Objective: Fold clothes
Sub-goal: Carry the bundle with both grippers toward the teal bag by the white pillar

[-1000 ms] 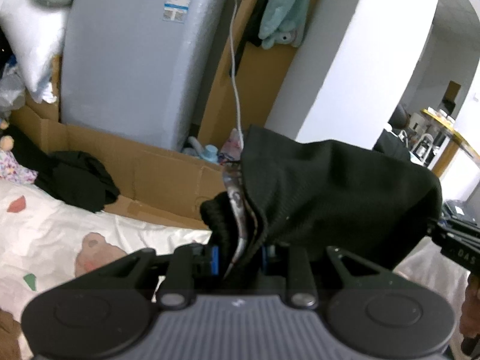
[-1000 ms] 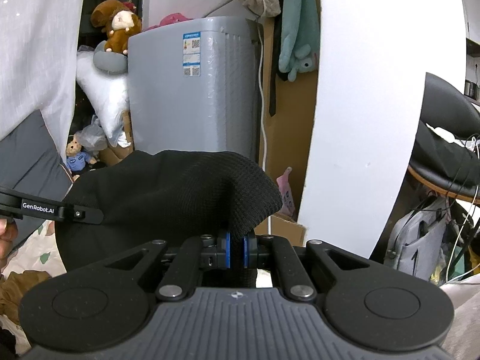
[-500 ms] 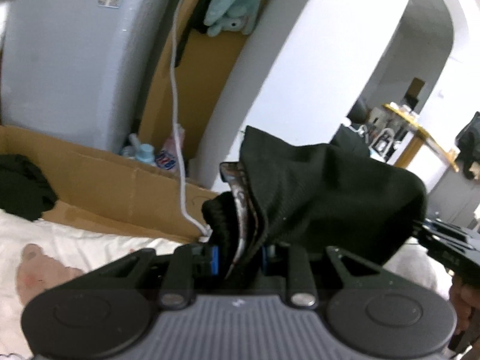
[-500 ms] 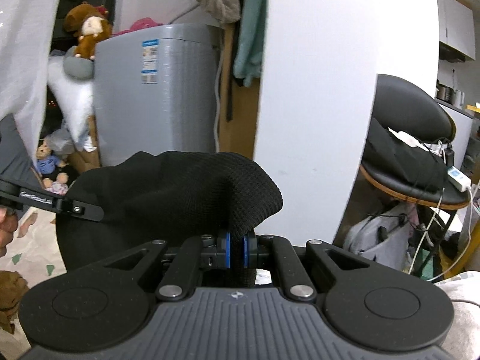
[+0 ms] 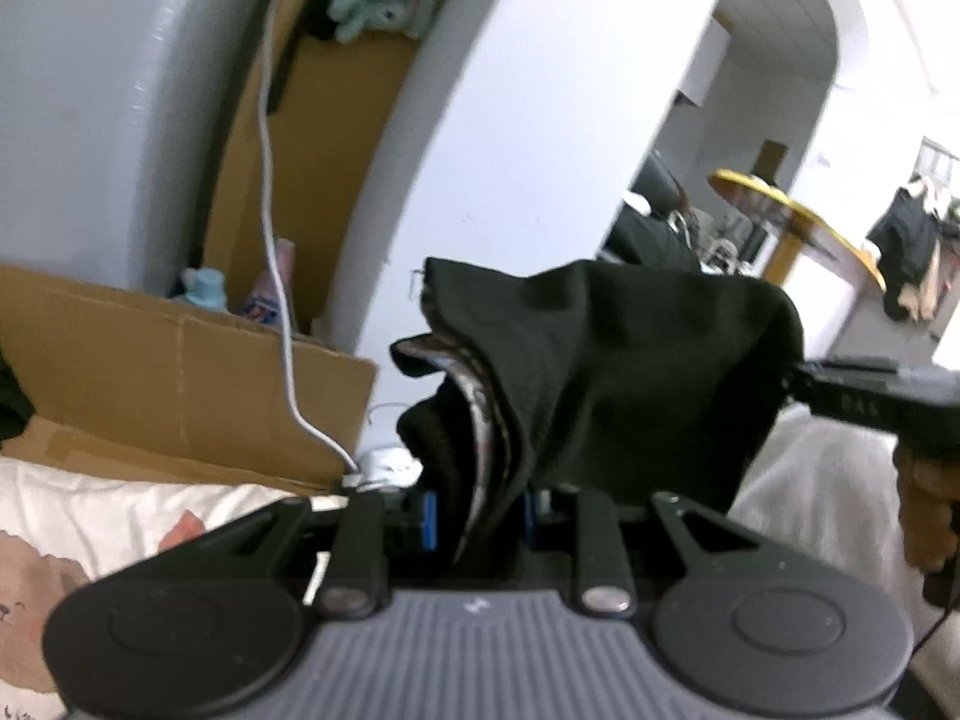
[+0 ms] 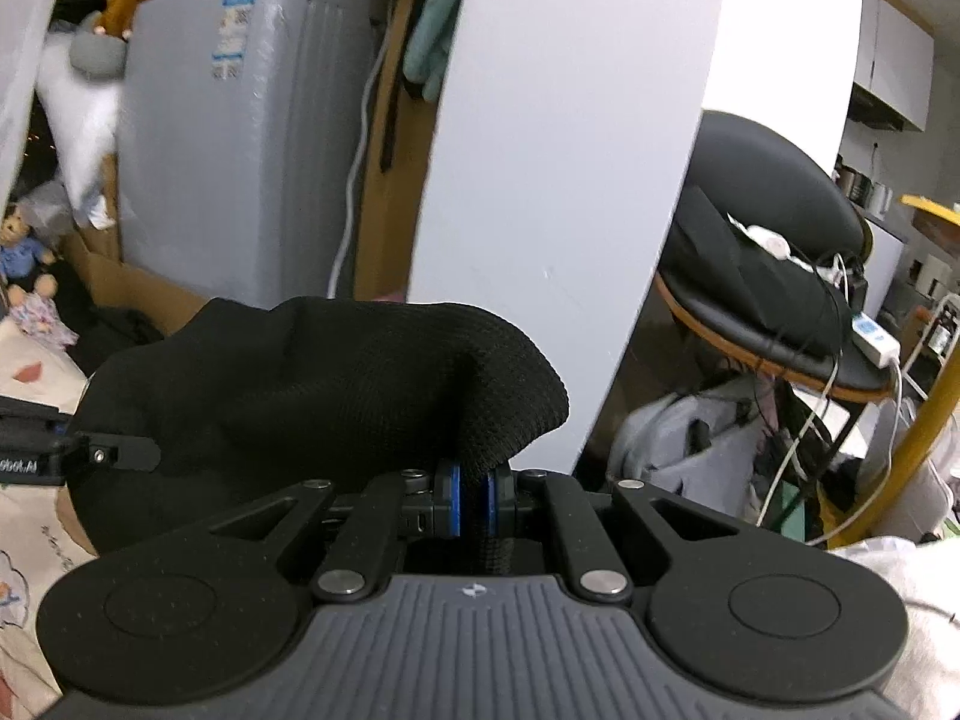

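A black knit garment [image 5: 624, 372] hangs in the air between both grippers. My left gripper [image 5: 477, 510] is shut on one bunched end, where several folded layers with a pale inner edge stick up between the blue pads. My right gripper [image 6: 473, 507] is shut on the other end of the garment [image 6: 324, 384], which drapes over its fingers to the left. The right gripper's body shows at the right edge of the left wrist view [image 5: 882, 402], and the left gripper's at the left edge of the right wrist view [image 6: 72, 456].
A white pillar [image 6: 570, 180] stands straight ahead. A grey appliance [image 6: 240, 150], a cardboard box [image 5: 168, 372] and a white cable [image 5: 276, 276] are to the left. A patterned white bedsheet [image 5: 90, 516] lies below left. A black chair [image 6: 774, 276] and a yellow-rimmed table [image 5: 798, 228] are to the right.
Both grippers have swung to the right with the garment held between them; the pillar and the chair side of the room have come into view. Both grips are unchanged.
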`<state>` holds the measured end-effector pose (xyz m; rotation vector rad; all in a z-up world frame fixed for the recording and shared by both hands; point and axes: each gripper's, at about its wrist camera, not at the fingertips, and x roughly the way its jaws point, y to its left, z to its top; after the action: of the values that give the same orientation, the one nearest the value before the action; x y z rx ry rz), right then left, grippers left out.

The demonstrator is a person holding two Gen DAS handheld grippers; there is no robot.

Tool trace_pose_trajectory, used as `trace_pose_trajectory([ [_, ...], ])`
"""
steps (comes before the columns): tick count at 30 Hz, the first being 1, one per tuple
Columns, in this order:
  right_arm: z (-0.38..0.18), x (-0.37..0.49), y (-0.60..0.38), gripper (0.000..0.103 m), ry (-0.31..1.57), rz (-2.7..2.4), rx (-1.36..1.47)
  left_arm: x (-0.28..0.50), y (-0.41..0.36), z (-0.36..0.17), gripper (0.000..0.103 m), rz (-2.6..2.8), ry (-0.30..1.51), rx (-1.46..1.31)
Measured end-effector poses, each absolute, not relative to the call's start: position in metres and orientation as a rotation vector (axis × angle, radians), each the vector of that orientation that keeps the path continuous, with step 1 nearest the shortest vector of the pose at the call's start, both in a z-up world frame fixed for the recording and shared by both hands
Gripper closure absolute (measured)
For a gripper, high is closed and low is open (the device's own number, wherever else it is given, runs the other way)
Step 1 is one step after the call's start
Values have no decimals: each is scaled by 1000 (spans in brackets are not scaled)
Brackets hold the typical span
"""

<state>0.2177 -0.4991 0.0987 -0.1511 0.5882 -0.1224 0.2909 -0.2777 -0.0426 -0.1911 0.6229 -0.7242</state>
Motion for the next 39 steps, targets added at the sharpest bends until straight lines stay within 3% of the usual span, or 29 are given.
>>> trace_pose_trajectory([
  [13, 45, 210, -524, 95, 677, -253, -213, 299, -313, -123, 77, -857, 688, -237],
  [22, 4, 253, -544, 95, 755, -297, -283, 332, -331, -168, 77, -859, 691, -297],
  [39, -44, 339, -560, 95, 816, -264, -374, 396, -344, -192, 76, -858, 718, -181],
])
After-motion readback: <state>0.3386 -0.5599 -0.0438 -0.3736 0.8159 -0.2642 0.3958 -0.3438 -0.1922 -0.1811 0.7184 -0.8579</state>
